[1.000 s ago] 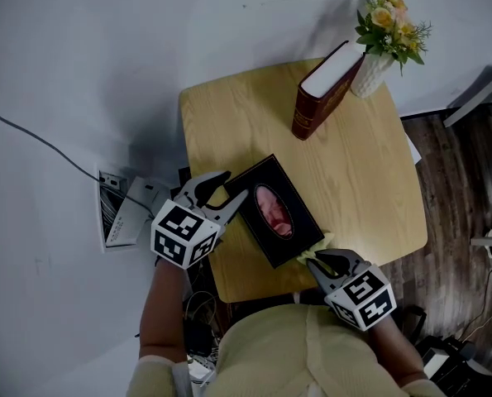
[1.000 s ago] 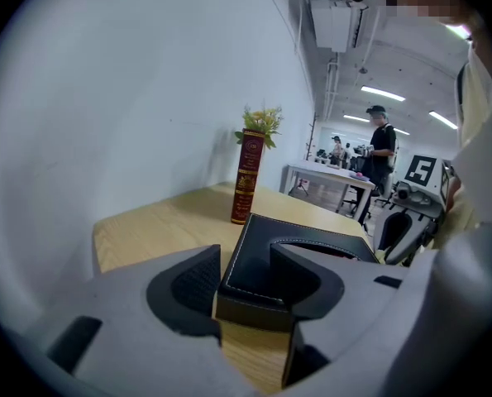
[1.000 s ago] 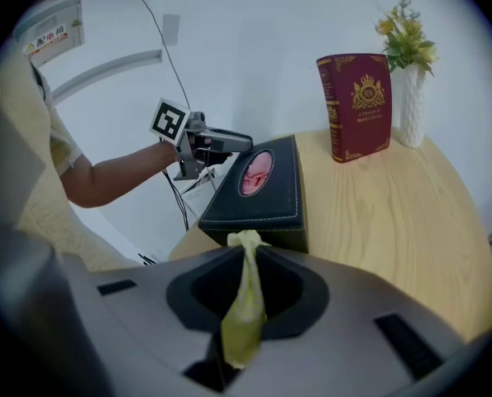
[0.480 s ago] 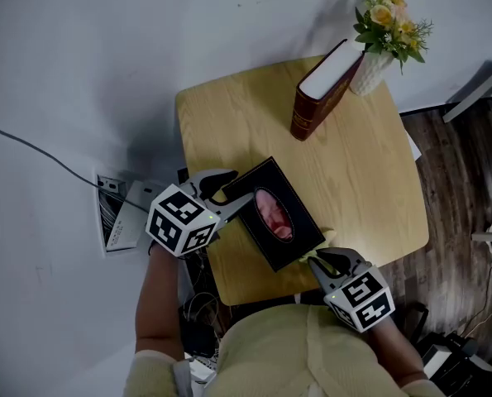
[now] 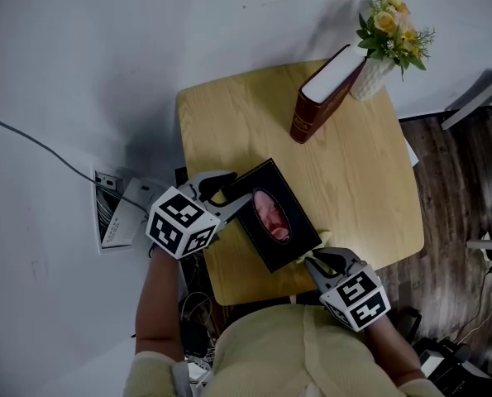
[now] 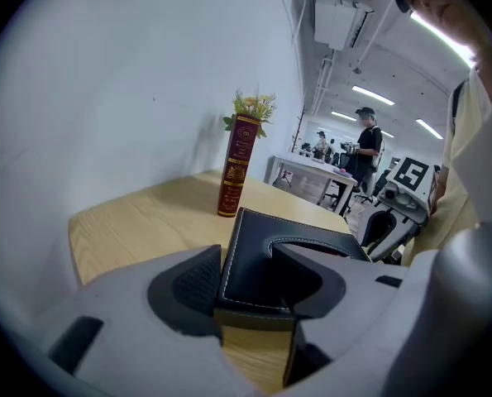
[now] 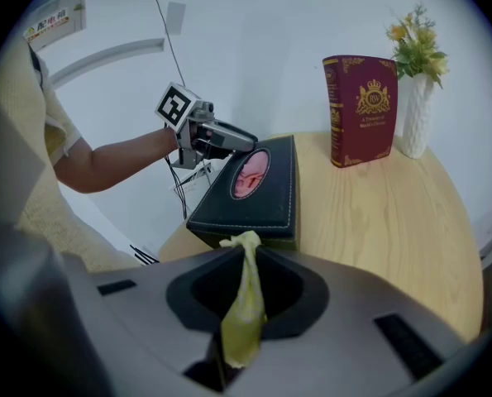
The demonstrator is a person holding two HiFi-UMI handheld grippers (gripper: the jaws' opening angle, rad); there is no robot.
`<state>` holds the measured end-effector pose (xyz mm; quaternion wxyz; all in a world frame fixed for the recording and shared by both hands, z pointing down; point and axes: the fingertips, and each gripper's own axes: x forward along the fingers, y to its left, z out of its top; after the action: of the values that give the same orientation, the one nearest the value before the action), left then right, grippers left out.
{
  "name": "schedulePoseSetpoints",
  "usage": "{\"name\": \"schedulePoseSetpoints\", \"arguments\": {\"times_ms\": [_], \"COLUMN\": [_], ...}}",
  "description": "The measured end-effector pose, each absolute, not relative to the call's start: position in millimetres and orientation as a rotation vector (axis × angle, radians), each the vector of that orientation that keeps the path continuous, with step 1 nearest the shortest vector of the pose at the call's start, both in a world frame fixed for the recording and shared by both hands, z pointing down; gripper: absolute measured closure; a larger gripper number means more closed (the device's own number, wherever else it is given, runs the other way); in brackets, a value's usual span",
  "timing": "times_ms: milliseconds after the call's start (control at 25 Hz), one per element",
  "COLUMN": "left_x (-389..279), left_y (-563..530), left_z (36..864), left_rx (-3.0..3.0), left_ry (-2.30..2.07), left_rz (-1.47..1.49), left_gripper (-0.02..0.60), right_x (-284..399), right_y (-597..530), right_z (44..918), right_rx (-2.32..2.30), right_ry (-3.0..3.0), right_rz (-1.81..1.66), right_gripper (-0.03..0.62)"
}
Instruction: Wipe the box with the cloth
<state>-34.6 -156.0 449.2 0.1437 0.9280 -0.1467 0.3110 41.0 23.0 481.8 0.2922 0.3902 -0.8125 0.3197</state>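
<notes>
The box (image 5: 293, 240), black with an oval opening that shows something pink inside, lies slantwise at the lower middle of the head view, close to the counter's (image 5: 353, 180) lower edge. The left claw (image 5: 235, 185) has just been opening. Its jaws stand wide apart with the box's upper-left corner between them, loose rather than gripped. The right claw (image 5: 316, 259) is closed on a yellow cloth (image 7: 244, 304), whose tip sits at the box's lower end. At the upper right, a dark red book (image 5: 324, 93) stands just beside a white vase (image 5: 371, 71) holding yellow flowers.
</notes>
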Motion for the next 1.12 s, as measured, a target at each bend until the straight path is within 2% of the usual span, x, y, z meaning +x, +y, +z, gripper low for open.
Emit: {"name": "schedulePoseSetpoints", "arguments": {"times_ms": [1120], "left_x": [-115.1], "left_y": [-134.3], "left_z": [445.6], "left_rx": [2.508], "left_ry": [-1.013], "left_rz": [0.630], "left_gripper": [0.377], "right_x": [50.2], "right_y": [-34.7], "right_z": [477.3], "right_rx": [1.024], "right_ry": [-2.182], "right_rz": [0.673], "right_gripper": [0.539]}}
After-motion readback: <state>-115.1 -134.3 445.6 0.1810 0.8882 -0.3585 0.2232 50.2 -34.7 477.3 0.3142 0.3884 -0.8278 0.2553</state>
